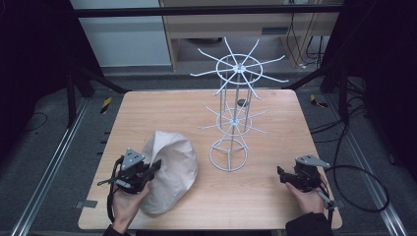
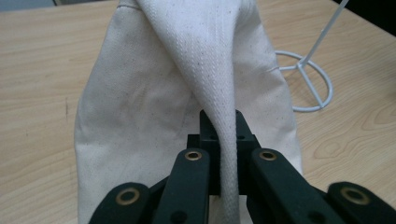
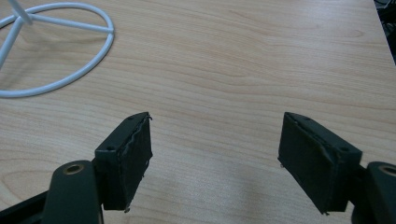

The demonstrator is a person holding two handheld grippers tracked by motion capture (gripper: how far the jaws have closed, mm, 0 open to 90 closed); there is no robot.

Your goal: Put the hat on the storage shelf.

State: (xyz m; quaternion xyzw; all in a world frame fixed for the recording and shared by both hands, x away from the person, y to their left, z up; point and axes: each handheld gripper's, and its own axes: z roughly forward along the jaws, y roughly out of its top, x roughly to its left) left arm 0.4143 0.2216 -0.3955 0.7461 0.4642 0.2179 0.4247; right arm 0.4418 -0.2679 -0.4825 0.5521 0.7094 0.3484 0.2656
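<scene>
A wooden table (image 1: 162,105) is seen from above, with a white wire rack (image 1: 235,113) standing on its far right half. A cream canvas bag (image 1: 169,169) lies on the near left part of the table. The left gripper (image 1: 156,166) is held in the left hand (image 1: 125,201); its jaws are clenched on a raised fold of the canvas bag (image 2: 187,93), and the pinched ridge of cloth is seen running up between them and ahead of the tips. The ring base of the wire rack (image 2: 306,84) is seen ahead and to the right of these jaws. The right gripper (image 1: 281,173), held in the right hand (image 1: 307,196), is released: its jaws stand wide apart above bare table (image 3: 233,60). The rack's ring base (image 3: 56,46) lies ahead and to the left of the right gripper (image 3: 215,158).
</scene>
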